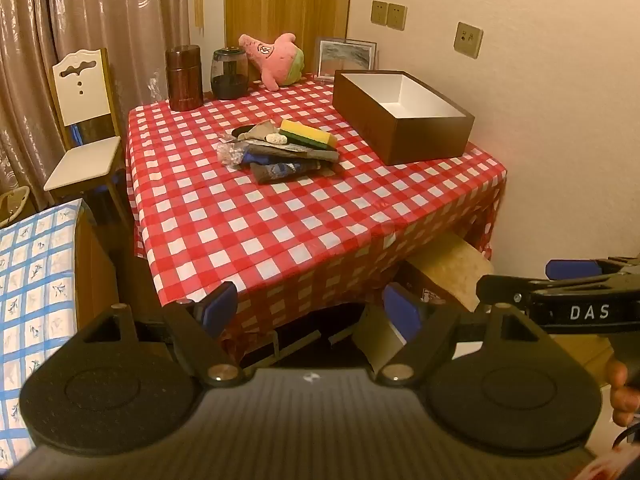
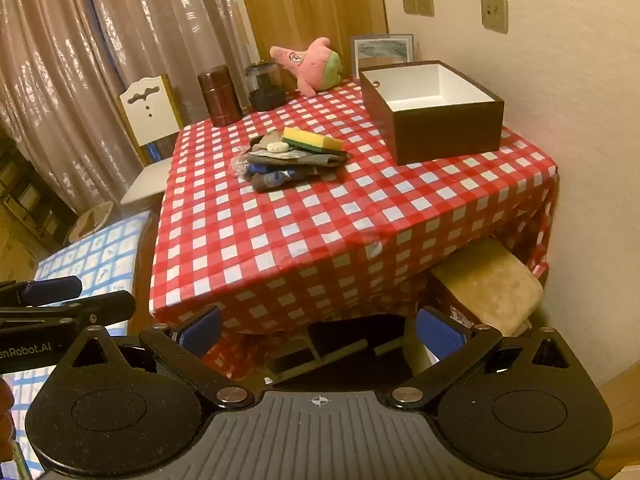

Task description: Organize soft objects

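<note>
- the left gripper (image 1: 310,312) had its blue-padded fingers (image 1: 220,306) spread wide with nothing between them, held short of the table's near edge.
- the right gripper (image 2: 318,330) was the same: fingers (image 2: 440,336) wide apart, empty, also short of the table's near edge and pointing down toward it.
- a hand (image 1: 622,392) showed at the right border of the left view, wrapped around the other tool's handle.
- the table (image 1: 280,236) wore a smooth, slightly glossy red-and-white checked cloth, which hung over the near edge in folds.
- the pile of soft objects (image 1: 280,152) lay near the table's middle: limp grey and blue patterned cloth pieces that looked like socks, a crinkly clear wrapper at its left end, and a small pale lump on top.
- a sponge (image 1: 308,134), a yellow block with a green scouring layer, rested on the pile.
- the brown box (image 1: 404,136), rigid, rectangular and white inside, stood on the table's right side, apart from the pile and empty as far as could be seen.
- a pink plush star (image 1: 276,58) leaned at the table's far edge.
- judged from this, sorting had not begun; every soft item remained to be moved, probably into the box.
</note>
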Tool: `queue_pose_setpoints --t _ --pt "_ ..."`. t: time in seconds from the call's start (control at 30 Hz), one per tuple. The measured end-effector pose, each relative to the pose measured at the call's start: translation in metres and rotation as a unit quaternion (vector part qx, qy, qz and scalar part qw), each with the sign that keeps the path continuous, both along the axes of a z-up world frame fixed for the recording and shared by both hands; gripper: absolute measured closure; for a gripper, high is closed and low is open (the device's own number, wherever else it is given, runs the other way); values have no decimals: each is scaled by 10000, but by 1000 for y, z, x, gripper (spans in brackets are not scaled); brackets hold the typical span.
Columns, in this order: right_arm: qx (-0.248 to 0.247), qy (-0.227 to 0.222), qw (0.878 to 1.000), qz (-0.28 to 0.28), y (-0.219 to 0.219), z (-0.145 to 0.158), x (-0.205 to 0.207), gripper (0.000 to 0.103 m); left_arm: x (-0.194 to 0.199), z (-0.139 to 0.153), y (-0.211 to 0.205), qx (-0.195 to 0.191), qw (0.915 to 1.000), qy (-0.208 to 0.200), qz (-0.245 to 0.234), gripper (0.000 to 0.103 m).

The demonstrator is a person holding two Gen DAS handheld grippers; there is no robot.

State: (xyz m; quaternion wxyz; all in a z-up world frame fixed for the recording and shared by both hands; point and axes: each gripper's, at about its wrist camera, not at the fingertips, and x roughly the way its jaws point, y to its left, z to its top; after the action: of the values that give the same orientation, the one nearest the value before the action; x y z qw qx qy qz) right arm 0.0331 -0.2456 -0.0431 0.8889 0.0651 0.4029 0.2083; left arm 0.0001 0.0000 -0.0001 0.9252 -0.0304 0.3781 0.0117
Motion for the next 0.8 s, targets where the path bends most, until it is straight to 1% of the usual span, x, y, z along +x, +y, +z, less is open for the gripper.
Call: queue_pose_setpoints --t 0.63,0.67,0.8 --pt "4 35 10000 6 1 -2 2 0 0 0 0 2 10000 27 5 24" --pt "8 41 10000 7 1 -2 2 0 1 -4 -2 0 10000 32 5 24" --pt "3 46 10000 3 1 -3 3 0 2 -5 -2 2 10000 36 4 24"
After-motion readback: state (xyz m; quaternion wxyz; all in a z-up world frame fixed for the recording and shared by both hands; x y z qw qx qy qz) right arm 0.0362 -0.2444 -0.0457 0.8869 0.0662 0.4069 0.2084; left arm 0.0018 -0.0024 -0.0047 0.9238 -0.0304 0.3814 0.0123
